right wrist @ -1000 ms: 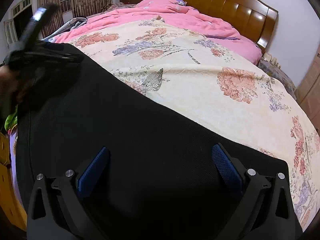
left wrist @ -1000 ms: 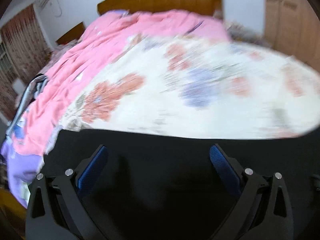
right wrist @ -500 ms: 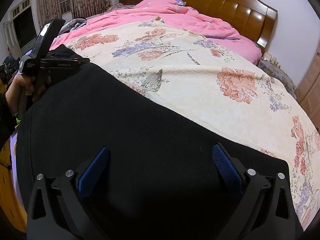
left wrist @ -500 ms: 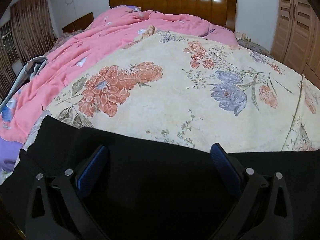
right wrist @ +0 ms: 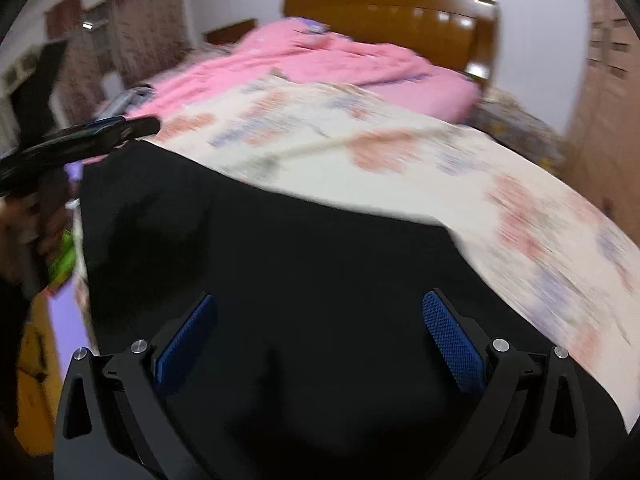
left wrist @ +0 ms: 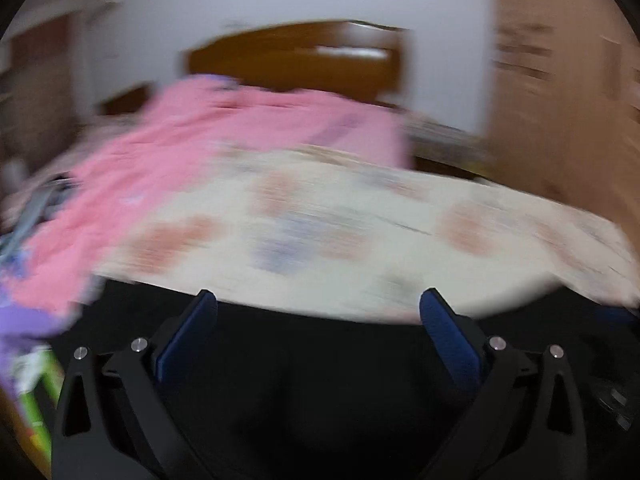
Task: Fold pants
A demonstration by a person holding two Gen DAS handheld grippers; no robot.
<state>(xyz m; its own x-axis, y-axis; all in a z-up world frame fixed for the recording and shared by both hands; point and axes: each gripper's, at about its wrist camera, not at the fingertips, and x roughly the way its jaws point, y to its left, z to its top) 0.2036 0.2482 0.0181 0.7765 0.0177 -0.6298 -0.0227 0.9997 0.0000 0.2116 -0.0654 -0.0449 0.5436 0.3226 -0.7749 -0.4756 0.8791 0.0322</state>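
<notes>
**Fold pants: garment flat on the bed, nothing gripped**

Pants (right wrist: pixel 304 288): black, spread across the near edge of the bed, on the floral bedspread (right wrist: pixel 400 160). Far edge runs diagonally in the right wrist view, farther away at the left and nearer at the right. Fabric looks flat, no obvious raised fold or bunching. Can't tell legs from waistband, or how many layers are stacked: too dark, both views motion-blurred.

Left gripper (left wrist: pixel 318 304): jaws wide apart, empty, above the pants near their far edge. In the right wrist view it shows at far left, over the pants' left end.

Right gripper (right wrist: pixel 320 306): jaws wide apart, empty, over the middle of the fabric.

Progress, as a judgement: could be between folds or before the first one, not decidable here. Remaining work at minimum: grab an edge and bring it over. Pink quilt (right wrist: pixel 320 60) and wooden headboard (right wrist: pixel 400 12) sit at the far end, well clear of the pants.
</notes>
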